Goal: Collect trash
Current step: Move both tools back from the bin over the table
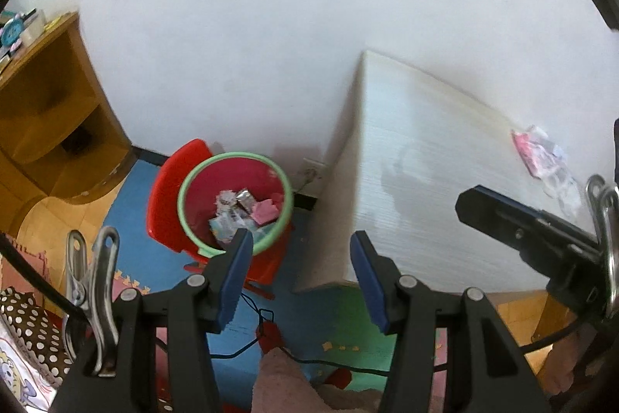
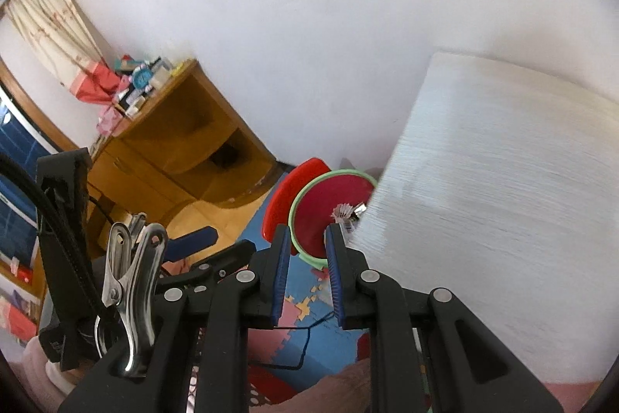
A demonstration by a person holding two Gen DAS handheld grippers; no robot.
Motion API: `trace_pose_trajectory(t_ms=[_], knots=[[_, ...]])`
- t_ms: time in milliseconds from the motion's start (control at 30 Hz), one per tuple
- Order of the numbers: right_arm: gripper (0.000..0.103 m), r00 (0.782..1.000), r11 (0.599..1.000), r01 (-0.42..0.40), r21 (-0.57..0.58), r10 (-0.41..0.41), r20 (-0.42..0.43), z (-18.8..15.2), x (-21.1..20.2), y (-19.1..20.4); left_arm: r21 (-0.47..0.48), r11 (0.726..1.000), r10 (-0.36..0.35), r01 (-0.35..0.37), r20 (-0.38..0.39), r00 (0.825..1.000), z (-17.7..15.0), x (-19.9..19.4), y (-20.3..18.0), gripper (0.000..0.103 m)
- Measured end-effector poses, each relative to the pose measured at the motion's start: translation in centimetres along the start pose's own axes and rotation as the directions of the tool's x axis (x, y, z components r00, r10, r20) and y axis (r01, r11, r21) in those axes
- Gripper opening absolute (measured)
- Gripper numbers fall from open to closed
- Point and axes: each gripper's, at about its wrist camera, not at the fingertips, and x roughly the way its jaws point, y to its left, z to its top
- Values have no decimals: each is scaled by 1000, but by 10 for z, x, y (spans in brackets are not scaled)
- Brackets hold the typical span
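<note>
A red bin with a green rim (image 1: 193, 180) stands on a red stool (image 1: 166, 188) on the floor, beside the white table (image 1: 425, 161). Crumpled paper and wrappers (image 1: 243, 211) lie inside it. A pink and white crumpled wrapper (image 1: 541, 157) lies on the table top at the right. My left gripper (image 1: 301, 240) hangs open above the floor between bin and table, with nothing between its blue pads. My right gripper (image 2: 308, 231) stands narrowly open and empty, and the bin (image 2: 317, 211) shows through its gap, partly hidden by the table edge (image 2: 387, 204).
A wooden shelf unit (image 2: 174, 142) with small items on top stands against the wall at the left. Coloured foam mats (image 1: 329, 316) cover the floor, with a black cable (image 1: 247, 347) lying across them. The right gripper's fingers (image 1: 476, 200) reach over the table corner.
</note>
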Motion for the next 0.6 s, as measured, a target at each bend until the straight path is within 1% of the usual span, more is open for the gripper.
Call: trace_pose_trajectory(t_ms=[200, 367, 500, 600], knots=[[20, 998, 999, 19, 27, -20, 62, -20, -53, -23, 34, 999, -24, 23, 21, 1000, -13, -21, -51, 55], [20, 992, 997, 48, 60, -55, 113, -36, -95, -47, 75, 997, -25, 23, 27, 999, -21, -29, -97, 55], [20, 983, 993, 72, 99, -87, 159, -43, -133, -75, 98, 993, -64, 60, 33, 997, -23, -35, -133, 55], [21, 978, 988, 94, 119, -114, 177, -46, -154, -91, 124, 988, -93, 88, 35, 995, -22, -39, -161, 55]])
